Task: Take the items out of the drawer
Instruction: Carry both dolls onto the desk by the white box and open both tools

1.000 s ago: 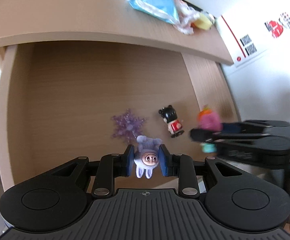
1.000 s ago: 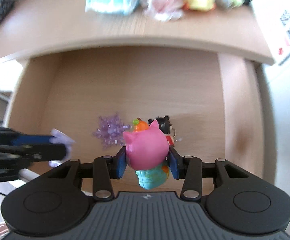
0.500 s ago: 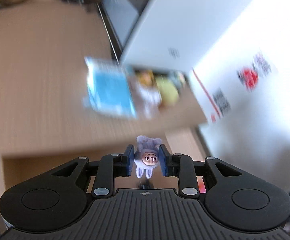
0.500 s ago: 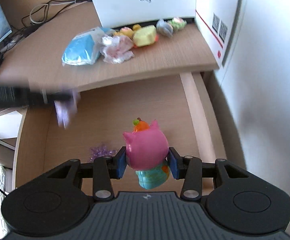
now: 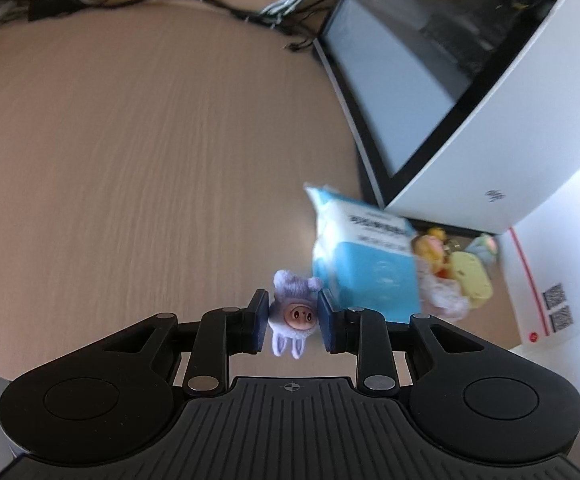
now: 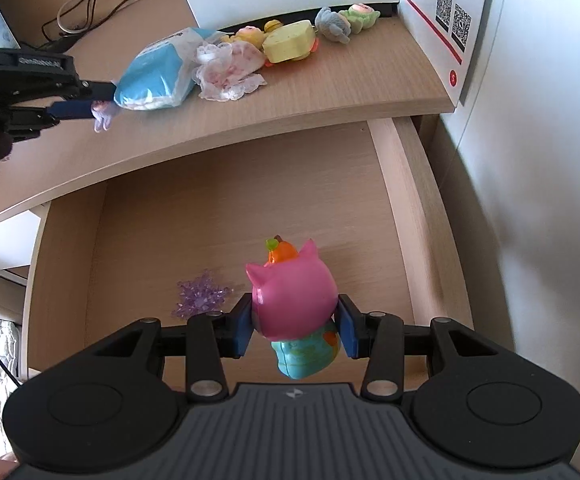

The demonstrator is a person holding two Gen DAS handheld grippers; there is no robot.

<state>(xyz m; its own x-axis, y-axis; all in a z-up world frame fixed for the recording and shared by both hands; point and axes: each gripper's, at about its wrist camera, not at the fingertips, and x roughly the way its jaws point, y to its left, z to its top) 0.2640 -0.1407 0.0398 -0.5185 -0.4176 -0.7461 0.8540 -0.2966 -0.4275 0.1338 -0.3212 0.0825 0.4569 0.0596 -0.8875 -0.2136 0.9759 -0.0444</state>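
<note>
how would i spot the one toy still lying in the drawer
Find the open wooden drawer pulled out under the desk top. On its floor, toward the near left, beside the right tongs that grip a pink pig figure, lies a purple snowflake. It is flat, spiky and see-through like crystal, unlike the rounded toys up on the desk.

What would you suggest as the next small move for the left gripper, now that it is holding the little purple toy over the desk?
Probably lower the left gripper onto the bare desktop just left of the blue packet and release. Its jaws are shut on the purple pig-nosed toy, already above the desk where the other toys lie, so only the set-down seems left.
</note>
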